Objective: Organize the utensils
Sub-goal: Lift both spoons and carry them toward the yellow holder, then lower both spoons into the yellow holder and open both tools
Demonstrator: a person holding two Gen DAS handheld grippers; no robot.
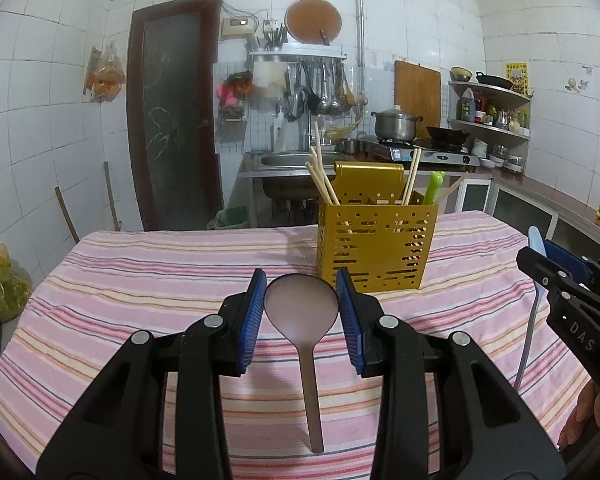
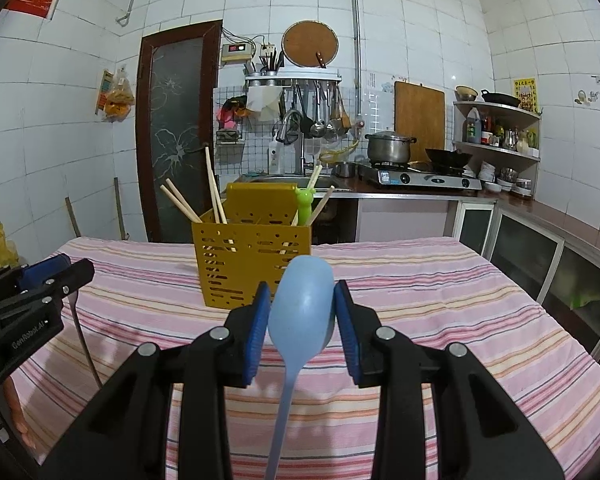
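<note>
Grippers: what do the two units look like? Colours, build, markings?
Both match: the left gripper and right gripper have matte black plastic linkage bodies with silver round pivot bolts and ribbed blue fingers. White lettering marks each body's side, "DAS" on the right one. No cables visible.

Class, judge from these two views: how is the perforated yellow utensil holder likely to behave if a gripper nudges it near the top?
The yellow utensil holder stands tall on a soft striped cloth, so it may tip. Its perforated thin walls suggest it is light and might slide easily.
</note>
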